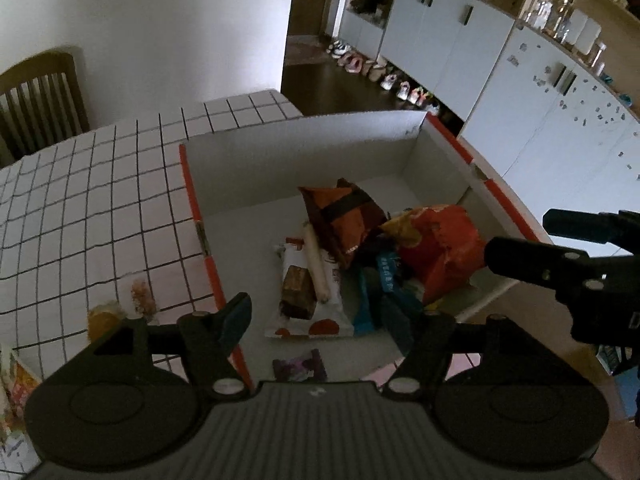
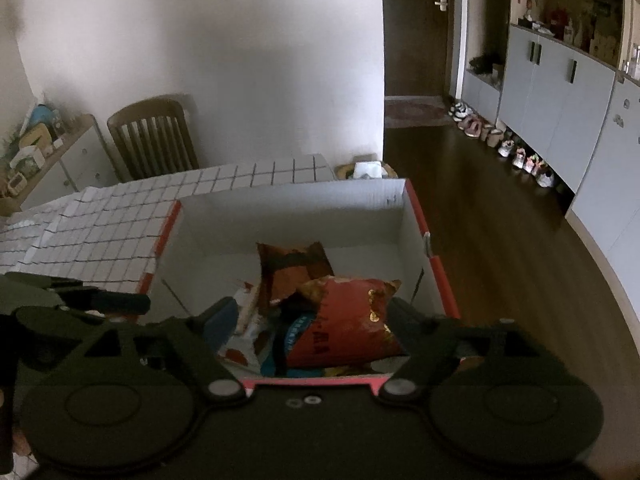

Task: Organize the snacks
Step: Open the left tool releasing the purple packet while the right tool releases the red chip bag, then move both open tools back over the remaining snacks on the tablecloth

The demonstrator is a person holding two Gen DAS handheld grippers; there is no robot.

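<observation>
A white cardboard box with a red rim [image 1: 192, 184] [image 2: 424, 216] stands on the white tiled table [image 1: 80, 200]. It holds a red-orange bag [image 1: 440, 248] [image 2: 352, 320], an orange-brown bag [image 1: 340, 216] [image 2: 292, 268], a white packet [image 1: 304, 304] with a pale sausage stick [image 1: 316, 264] on it, blue packets [image 1: 384, 284] and a small purple packet [image 1: 300, 366]. My left gripper [image 1: 332, 320] hangs open above the box's near left part, holding nothing. Above the red-orange bag my right gripper [image 2: 312, 312] is open and empty too. Each gripper shows at the edge of the other's view.
A few loose snack packets [image 1: 120, 308] lie on the table left of the box. A wooden chair [image 2: 154, 136] stands behind the table, and a low shelf [image 2: 40, 148] at far left. Grey cabinets [image 1: 460, 40] and a row of shoes [image 2: 520, 156] line the wood floor on the right.
</observation>
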